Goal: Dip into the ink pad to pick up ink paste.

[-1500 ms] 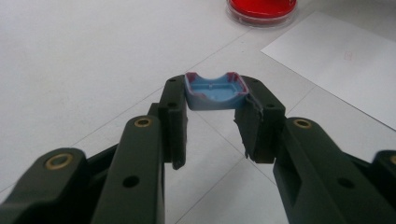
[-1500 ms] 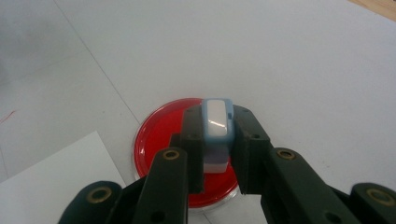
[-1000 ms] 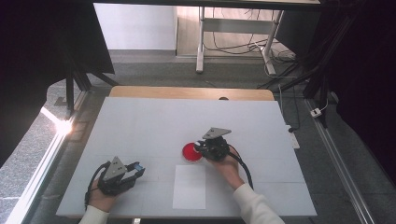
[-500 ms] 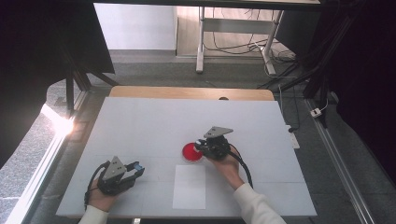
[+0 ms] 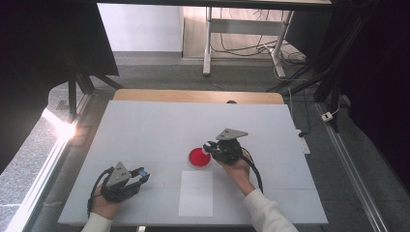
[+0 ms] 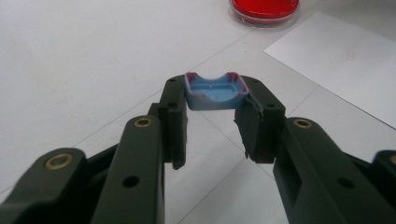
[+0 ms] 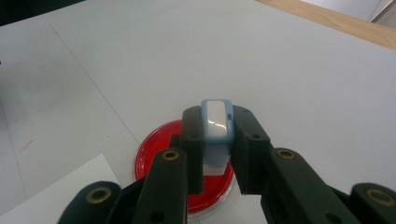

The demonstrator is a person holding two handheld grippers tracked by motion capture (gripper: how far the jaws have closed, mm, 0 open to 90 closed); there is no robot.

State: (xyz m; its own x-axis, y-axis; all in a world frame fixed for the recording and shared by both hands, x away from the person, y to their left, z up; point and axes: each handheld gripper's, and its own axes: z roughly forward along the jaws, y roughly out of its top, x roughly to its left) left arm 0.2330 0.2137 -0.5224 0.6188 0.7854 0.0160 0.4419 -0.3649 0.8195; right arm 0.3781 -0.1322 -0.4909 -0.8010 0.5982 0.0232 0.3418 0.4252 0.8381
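Note:
A red round dish (image 5: 198, 158) lies near the middle of the white table (image 5: 159, 121). My right gripper (image 5: 210, 145) hovers at the dish's right rim, shut on a small light-blue piece with a white face (image 7: 216, 122); in the right gripper view the dish (image 7: 156, 154) lies just beneath and behind the jaws. My left gripper (image 5: 141, 174) rests at the front left of the table, shut on a small blue tray-shaped piece with dark pink edges (image 6: 214, 91). From the left gripper view the dish (image 6: 264, 8) sits far ahead.
A white sheet of paper (image 5: 196, 193) lies flat in front of the dish, between the two hands. A wooden strip (image 5: 198, 95) runs along the table's far edge. Beyond it are metal stand legs and cables on the floor (image 5: 241, 43).

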